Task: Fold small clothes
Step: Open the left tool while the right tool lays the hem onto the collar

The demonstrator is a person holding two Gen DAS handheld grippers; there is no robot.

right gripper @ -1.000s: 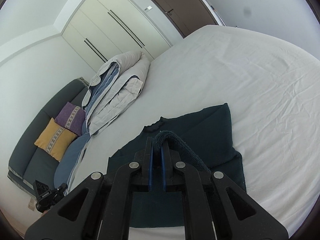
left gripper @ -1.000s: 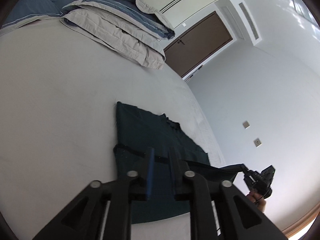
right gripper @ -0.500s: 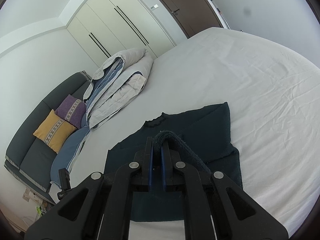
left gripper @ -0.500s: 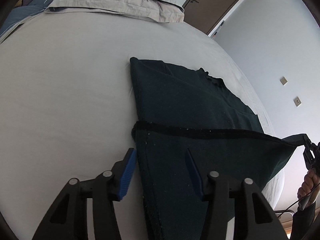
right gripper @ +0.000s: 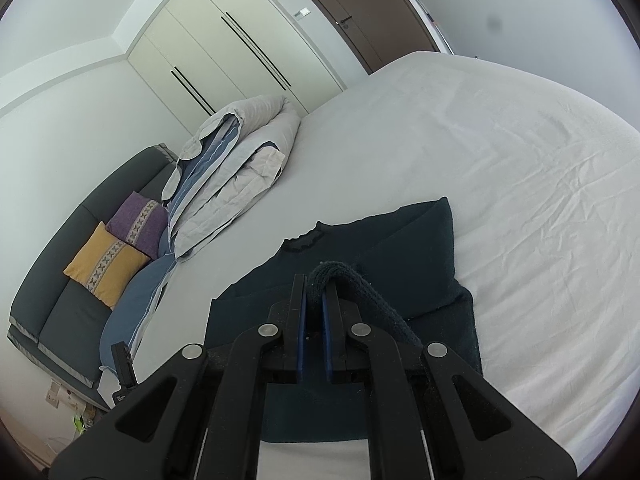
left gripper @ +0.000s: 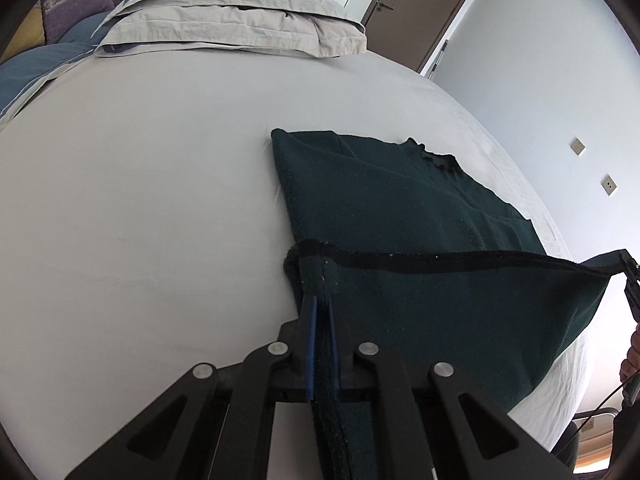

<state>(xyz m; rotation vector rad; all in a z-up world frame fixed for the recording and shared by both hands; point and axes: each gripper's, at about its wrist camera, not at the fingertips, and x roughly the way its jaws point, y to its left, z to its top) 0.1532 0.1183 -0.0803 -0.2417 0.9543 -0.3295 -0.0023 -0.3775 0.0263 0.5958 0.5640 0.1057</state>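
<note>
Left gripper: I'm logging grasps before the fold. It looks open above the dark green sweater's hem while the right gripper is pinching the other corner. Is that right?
Not quite. The left gripper is not open: in the left wrist view its jaws have just closed on the hem of the dark green sweater. The rest holds: the right gripper is pinching the other corner.

The sweater (left gripper: 400,216) lies on the bed (left gripper: 140,200), collar end toward the folded duvet (left gripper: 240,20) stacked at the bed's far end. Its near hem is lifted off the sheet. A sofa (right gripper: 72,312) with two cushions (right gripper: 120,248) stands beside the bed.
</note>
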